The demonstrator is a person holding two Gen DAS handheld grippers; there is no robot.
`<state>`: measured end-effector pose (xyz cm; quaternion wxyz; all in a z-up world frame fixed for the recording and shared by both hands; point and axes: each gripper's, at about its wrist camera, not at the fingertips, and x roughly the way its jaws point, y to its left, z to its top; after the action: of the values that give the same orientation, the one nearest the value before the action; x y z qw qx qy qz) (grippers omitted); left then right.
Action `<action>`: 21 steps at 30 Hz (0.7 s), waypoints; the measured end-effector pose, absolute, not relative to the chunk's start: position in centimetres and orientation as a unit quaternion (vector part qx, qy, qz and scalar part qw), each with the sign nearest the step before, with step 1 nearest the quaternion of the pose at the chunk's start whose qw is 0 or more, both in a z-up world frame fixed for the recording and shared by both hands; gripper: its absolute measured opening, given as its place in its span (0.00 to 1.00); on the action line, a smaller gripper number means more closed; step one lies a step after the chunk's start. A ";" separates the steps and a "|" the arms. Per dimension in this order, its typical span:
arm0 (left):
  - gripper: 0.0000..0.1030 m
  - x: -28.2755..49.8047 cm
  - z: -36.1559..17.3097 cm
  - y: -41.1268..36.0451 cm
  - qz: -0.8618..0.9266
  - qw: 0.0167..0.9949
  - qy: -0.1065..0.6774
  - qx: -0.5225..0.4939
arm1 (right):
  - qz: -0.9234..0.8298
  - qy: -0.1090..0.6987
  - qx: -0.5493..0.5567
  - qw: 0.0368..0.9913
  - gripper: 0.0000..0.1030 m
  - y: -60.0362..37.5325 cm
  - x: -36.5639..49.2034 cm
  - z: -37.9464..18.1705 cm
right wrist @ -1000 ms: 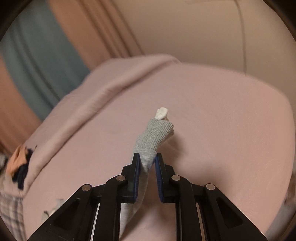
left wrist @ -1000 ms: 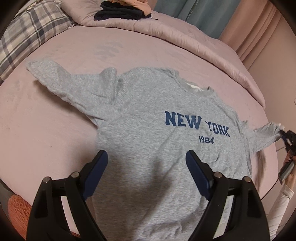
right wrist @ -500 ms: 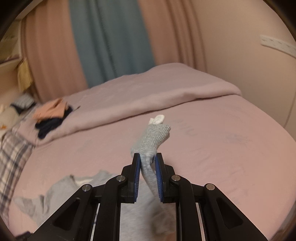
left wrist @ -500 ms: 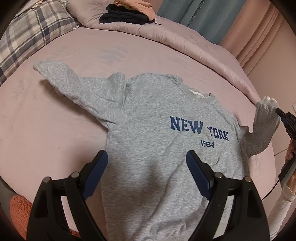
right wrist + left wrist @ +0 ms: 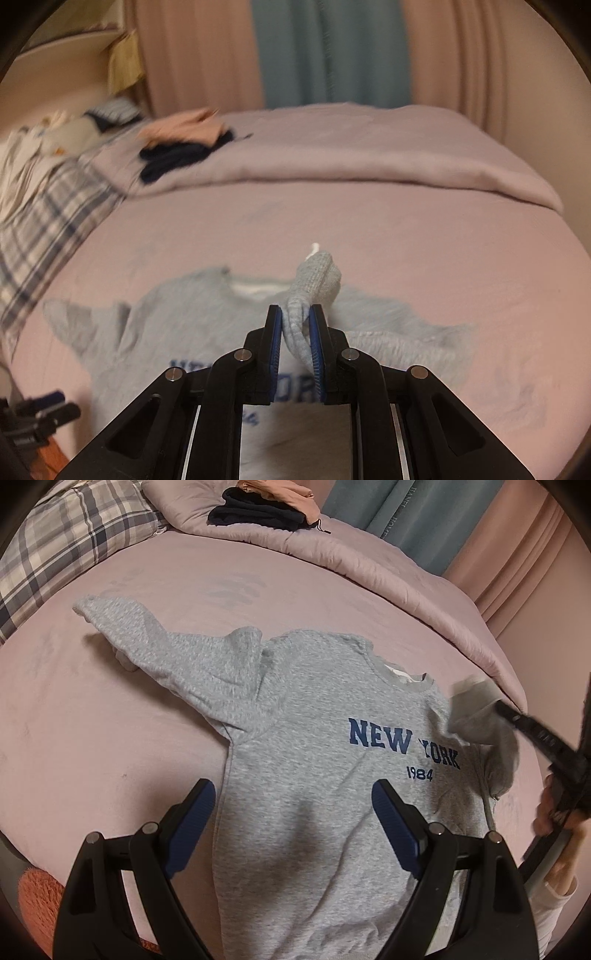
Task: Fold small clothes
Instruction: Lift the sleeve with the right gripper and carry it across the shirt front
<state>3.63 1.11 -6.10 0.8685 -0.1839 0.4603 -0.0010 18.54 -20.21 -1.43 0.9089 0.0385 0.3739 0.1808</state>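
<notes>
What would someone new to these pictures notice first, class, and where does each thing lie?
A grey sweatshirt printed NEW YORK 1984 lies spread face up on the pink bed. The right gripper pinches its sleeve cuff and holds it lifted above the chest, while the left gripper hangs wide open over the hem. A dark and peach clothes pile sits on the rolled duvet behind.

The left gripper (image 5: 293,805) hung wide apart, tilted downward; the right gripper (image 5: 296,334) was pinched on a sleeve (image 5: 314,280).

Sweatshirt (image 5: 314,812) on bed (image 5: 92,738)
</notes>
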 end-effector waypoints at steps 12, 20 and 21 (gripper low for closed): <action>0.84 4.0 -6.8 1.7 -0.002 0.863 0.470 -0.186 | 0.226 0.447 0.003 0.865 0.09 -16.1 16.2 -6.4; 0.95 6.9 -5.1 -1.0 -0.062 0.869 0.454 -0.184 | 0.205 0.440 0.097 0.869 0.12 -21.8 15.6 -4.5; 0.96 7.7 -5.0 -1.7 -0.071 0.870 0.453 -0.179 | 0.195 0.435 0.110 0.872 0.17 -23.1 15.4 -4.2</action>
<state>7.65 -1.68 -5.03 0.8704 -0.1794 0.4530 -0.0711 15.44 -23.06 -4.19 0.8721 0.1100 0.4351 0.1949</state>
